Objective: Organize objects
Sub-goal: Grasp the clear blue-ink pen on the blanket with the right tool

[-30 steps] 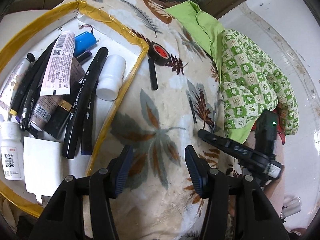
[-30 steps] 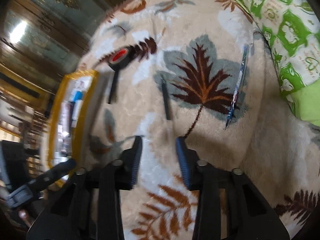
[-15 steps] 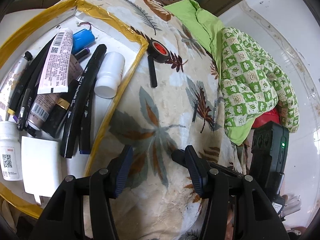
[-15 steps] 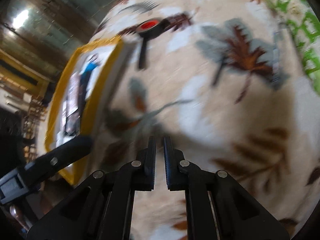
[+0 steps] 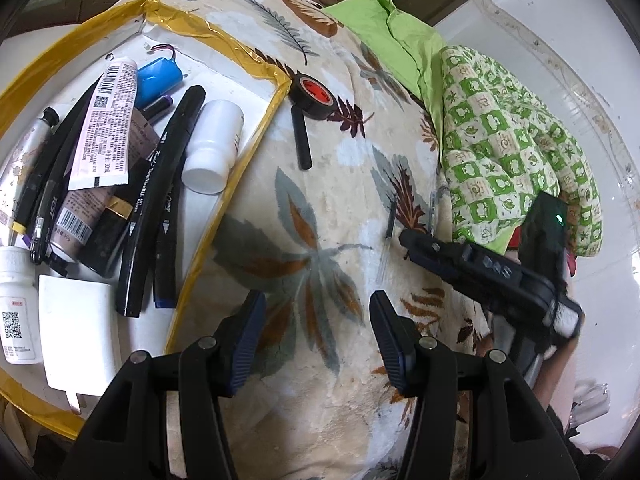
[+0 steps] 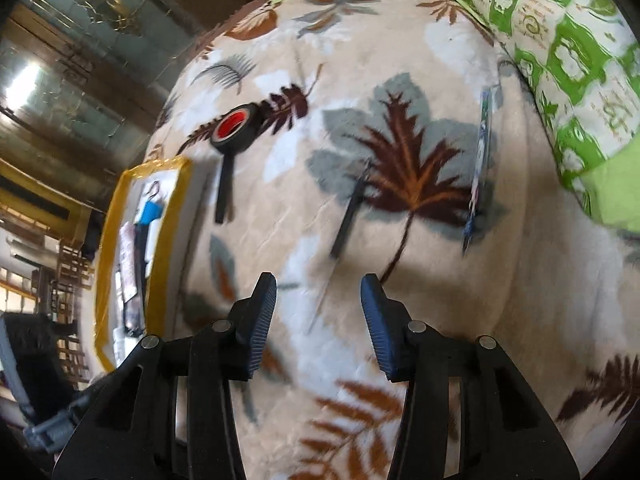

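Observation:
On the leaf-print blanket (image 5: 320,216) lie a black tape roll with a red core (image 5: 312,94), a short black stick (image 5: 301,138), a thin black pen refill (image 5: 390,220) and a patterned pen (image 6: 480,168). My left gripper (image 5: 316,320) hangs open over bare blanket. My right gripper (image 6: 318,308) is opening just short of the refill (image 6: 348,216). The refill's thin clear end runs toward the gap, and the pads press on nothing. A yellow-rimmed tray (image 5: 256,148) at the left holds several markers, tubes and bottles.
A green checked cloth (image 5: 504,140) and a plain green one (image 5: 392,36) are bunched at the blanket's right edge, close to the patterned pen. A white wall (image 5: 560,60) lies beyond them. The tape roll (image 6: 236,128) sits by the tray's corner (image 6: 180,168).
My right gripper closed fully while swinging toward the tray, then came back over the refill with its jaws spread wide. My left gripper has stayed put and open.

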Motion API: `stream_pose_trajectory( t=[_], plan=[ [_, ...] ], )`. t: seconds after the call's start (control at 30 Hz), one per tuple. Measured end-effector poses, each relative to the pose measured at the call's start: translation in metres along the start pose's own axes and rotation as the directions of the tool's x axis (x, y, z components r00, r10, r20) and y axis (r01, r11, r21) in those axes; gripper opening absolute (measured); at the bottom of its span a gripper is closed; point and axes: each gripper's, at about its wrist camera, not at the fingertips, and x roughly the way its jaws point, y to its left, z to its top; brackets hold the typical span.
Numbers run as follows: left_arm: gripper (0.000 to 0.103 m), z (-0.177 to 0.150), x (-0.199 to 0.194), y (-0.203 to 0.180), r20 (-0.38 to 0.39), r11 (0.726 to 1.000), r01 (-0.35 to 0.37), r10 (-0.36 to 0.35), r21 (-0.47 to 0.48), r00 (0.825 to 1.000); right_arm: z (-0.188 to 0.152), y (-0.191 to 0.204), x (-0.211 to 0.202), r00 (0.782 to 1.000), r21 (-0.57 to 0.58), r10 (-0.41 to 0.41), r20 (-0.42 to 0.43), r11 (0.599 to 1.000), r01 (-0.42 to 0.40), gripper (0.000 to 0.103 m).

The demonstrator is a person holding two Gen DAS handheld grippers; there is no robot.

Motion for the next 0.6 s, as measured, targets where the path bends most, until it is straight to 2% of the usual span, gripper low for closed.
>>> stream_pose_trajectory(
  t=[0.07, 0.1, 0.13, 0.17, 0.23, 0.43, 0.6],
  plan=[
    [0.054, -0.001, 0.000, 0.000, -0.001, 1.000, -0.004, 0.004, 0.003, 1.000, 0.004, 0.000, 0.011, 1.000, 0.002, -0.003, -0.017, 1.000, 0.003, 0.038],
    [0.054, 0.000, 0.000, 0.000, -0.002, 1.000, -0.006, 0.006, 0.003, 1.000, 0.004, 0.003, 0.019, 0.999, -0.008, -0.036, -0.036, 0.999, 0.036, 0.029],
    [0.054, -0.001, 0.000, 0.000, -0.002, 1.000, -0.006, 0.006, 0.002, 1.000, 0.003, 0.004, 0.023, 0.996, -0.014, -0.071, -0.046, 0.997, 0.070, 0.017],
    [0.054, 0.000, 0.000, 0.000, -0.002, 1.000, -0.008, 0.008, 0.002, 1.000, 0.001, 0.007, 0.023, 0.994, -0.025, -0.106, -0.036, 0.994, 0.105, 0.014],
    [0.054, 0.000, 0.001, 0.000, -0.002, 1.000, -0.007, 0.007, -0.001, 1.000, -0.002, 0.013, 0.021, 0.994, -0.036, -0.109, -0.029, 0.993, 0.108, 0.008],
    [0.054, 0.001, 0.001, 0.001, 0.003, 1.000, -0.004, 0.004, -0.007, 1.000, -0.027, 0.032, 0.019, 0.998, -0.028, -0.004, -0.070, 1.000, 0.002, 0.007],
    [0.054, 0.001, 0.001, 0.004, 0.002, 1.000, -0.004, 0.004, -0.022, 1.000, -0.046, 0.052, 0.029, 0.983, -0.056, 0.103, -0.153, 0.992, -0.113, 0.008]
  ],
)
